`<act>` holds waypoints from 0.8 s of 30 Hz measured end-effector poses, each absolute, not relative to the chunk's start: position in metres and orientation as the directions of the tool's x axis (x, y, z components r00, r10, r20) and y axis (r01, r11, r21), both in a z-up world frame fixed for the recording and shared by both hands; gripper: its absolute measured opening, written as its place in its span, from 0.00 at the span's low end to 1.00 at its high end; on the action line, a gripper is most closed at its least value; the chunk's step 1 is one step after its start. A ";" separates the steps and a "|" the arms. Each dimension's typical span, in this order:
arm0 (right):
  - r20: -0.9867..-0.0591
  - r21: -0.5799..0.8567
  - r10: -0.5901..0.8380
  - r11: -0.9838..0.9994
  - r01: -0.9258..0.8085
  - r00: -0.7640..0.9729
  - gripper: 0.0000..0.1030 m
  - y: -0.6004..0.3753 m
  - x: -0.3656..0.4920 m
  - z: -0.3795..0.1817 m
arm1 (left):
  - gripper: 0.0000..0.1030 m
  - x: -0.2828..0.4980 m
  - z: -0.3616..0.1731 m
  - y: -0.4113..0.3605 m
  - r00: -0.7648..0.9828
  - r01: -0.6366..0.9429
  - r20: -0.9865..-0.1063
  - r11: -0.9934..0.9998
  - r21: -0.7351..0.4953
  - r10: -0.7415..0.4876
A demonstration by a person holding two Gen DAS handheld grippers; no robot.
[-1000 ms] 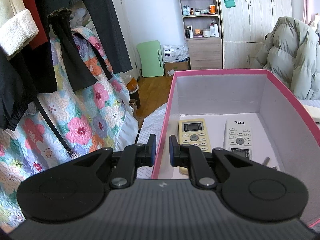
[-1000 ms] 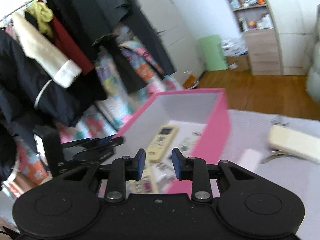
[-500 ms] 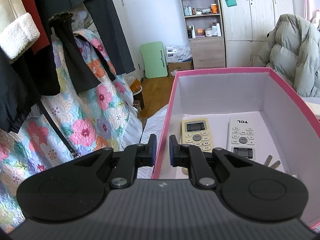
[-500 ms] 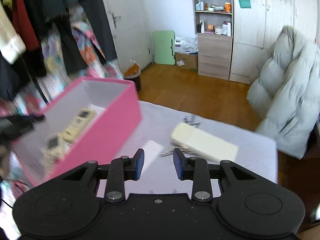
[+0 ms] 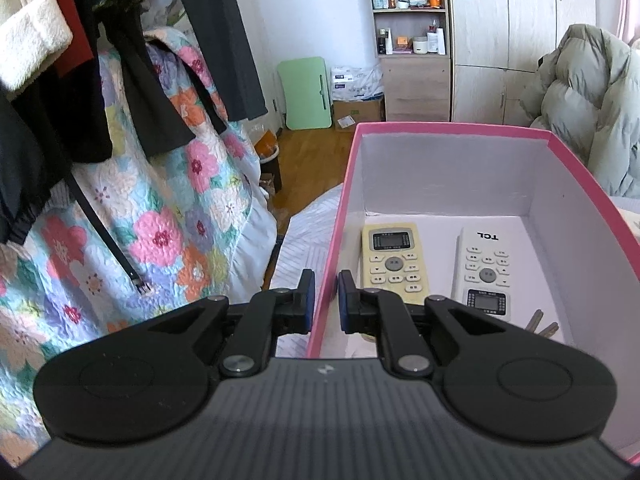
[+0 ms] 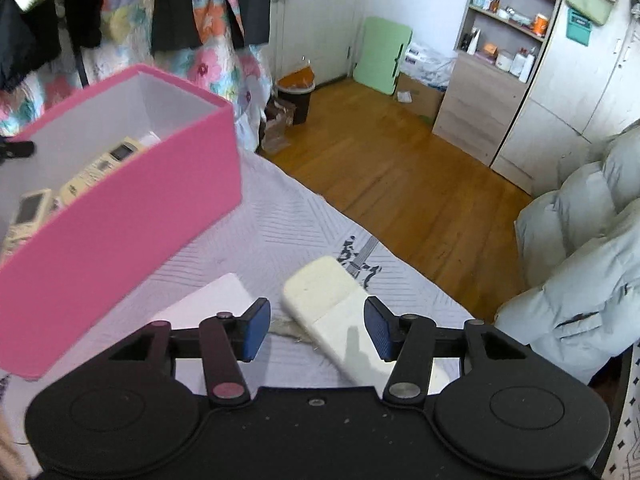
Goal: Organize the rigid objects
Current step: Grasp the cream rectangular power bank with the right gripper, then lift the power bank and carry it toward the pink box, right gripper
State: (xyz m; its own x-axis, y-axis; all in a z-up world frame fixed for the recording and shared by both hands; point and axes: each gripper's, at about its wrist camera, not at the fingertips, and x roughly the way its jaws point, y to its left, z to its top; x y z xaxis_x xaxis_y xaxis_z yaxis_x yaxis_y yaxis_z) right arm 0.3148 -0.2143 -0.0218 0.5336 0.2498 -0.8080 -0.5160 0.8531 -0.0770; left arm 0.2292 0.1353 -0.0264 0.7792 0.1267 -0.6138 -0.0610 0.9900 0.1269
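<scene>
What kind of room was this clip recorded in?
Most likely a bedroom at home. A white quilted bed cover serves as the work surface, dark clothes hang on a rack beside it, and a tall pale wooden wardrobe stands next to open shelves of toiletry bottles.

The box looks like matt pink card, white inside. Both remotes in it are smooth plastic, as is the cream remote on the bed, whose cover is ribbed grey cloth. The floor is glossy wood.
</scene>
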 end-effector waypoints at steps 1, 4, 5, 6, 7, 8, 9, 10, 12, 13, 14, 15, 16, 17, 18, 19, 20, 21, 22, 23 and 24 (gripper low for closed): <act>-0.816 -0.086 0.241 0.848 -0.523 0.525 0.56 -0.212 0.321 -0.026 | 0.11 0.229 -0.027 0.135 0.778 -0.065 -0.615 0.990 0.125 0.129; -0.842 -0.111 0.221 0.821 -0.559 0.493 0.56 -0.207 0.333 -0.038 | 0.11 0.229 -0.027 0.134 0.780 -0.069 -0.611 0.989 0.128 0.134; -0.850 -0.119 0.215 0.810 -0.574 0.480 0.56 -0.205 0.336 -0.041 | 0.11 0.228 -0.027 0.133 0.781 -0.069 -0.610 0.989 0.129 0.134; -0.857 -0.126 0.209 0.800 -0.586 0.470 0.56 -0.203 0.337 -0.043 | 0.11 0.227 -0.027 0.133 0.783 -0.070 -0.608 0.989 0.128 0.134; -0.866 -0.135 0.201 0.789 -0.600 0.458 0.56 -0.202 0.339 -0.045 | 0.11 0.227 -0.028 0.134 0.783 -0.071 -0.607 0.990 0.126 0.133; -0.870 -0.142 0.193 0.782 -0.607 0.453 0.59 -0.201 0.342 -0.047 | 0.11 0.227 -0.028 0.134 0.784 -0.072 -0.607 0.990 0.123 0.132; -0.873 -0.146 0.189 0.778 -0.611 0.450 0.61 -0.201 0.344 -0.049 | 0.11 0.227 -0.028 0.134 0.784 -0.072 -0.607 0.990 0.122 0.132; -0.877 -0.140 0.190 0.777 -0.614 0.441 0.61 -0.200 0.346 -0.050 | 0.11 0.227 -0.028 0.133 0.784 -0.071 -0.607 0.990 0.125 0.133; -0.880 -0.135 0.194 0.774 -0.618 0.434 0.64 -0.200 0.350 -0.051 | 0.11 0.227 -0.028 0.132 0.783 -0.068 -0.606 0.989 0.135 0.137; -0.881 -0.133 0.195 0.772 -0.621 0.431 0.64 -0.200 0.352 -0.050 | 0.11 0.228 -0.028 0.131 0.783 -0.066 -0.606 0.988 0.142 0.139; -0.884 -0.129 0.195 0.771 -0.623 0.424 0.64 -0.200 0.354 -0.052 | 0.11 0.227 -0.029 0.130 0.783 -0.064 -0.606 0.987 0.148 0.142; -0.889 -0.130 0.190 0.768 -0.627 0.417 0.64 -0.199 0.356 -0.053 | 0.11 0.227 -0.029 0.129 0.782 -0.063 -0.606 0.986 0.152 0.143; -0.893 -0.136 0.180 0.764 -0.630 0.412 0.65 -0.198 0.359 -0.057 | 0.11 0.227 -0.028 0.129 0.782 -0.062 -0.607 0.986 0.155 0.144; -0.891 -0.132 0.187 0.764 -0.631 0.413 0.68 -0.199 0.361 -0.059 | 0.11 0.228 -0.028 0.129 0.781 -0.060 -0.607 0.986 0.156 0.144; -0.890 -0.121 0.194 0.772 -0.624 0.413 0.70 -0.199 0.364 -0.060 | 0.11 0.228 -0.028 0.128 0.781 -0.061 -0.607 0.985 0.158 0.146; -0.890 -0.101 0.204 0.784 -0.613 0.407 0.70 -0.200 0.368 -0.060 | 0.11 0.228 -0.028 0.128 0.780 -0.061 -0.608 0.985 0.160 0.147; -0.891 -0.083 0.214 0.790 -0.607 0.400 0.70 -0.202 0.371 -0.059 | 0.11 0.228 -0.028 0.128 0.780 -0.060 -0.608 0.985 0.160 0.147; -0.892 -0.070 0.221 0.794 -0.604 0.395 0.71 -0.203 0.373 -0.060 | 0.11 0.228 -0.028 0.128 0.780 -0.059 -0.608 0.986 0.158 0.144; -0.890 -0.058 0.231 0.799 -0.599 0.393 0.71 -0.204 0.374 -0.061 | 0.11 0.228 -0.028 0.128 0.781 -0.060 -0.607 0.986 0.158 0.145; -0.889 -0.045 0.238 0.804 -0.593 0.391 0.70 -0.205 0.375 -0.061 | 0.11 0.228 -0.028 0.128 0.782 -0.060 -0.607 0.986 0.158 0.145; -0.888 -0.032 0.245 0.812 -0.583 0.389 0.70 -0.207 0.375 -0.062 | 0.11 0.228 -0.028 0.128 0.781 -0.061 -0.607 0.986 0.158 0.146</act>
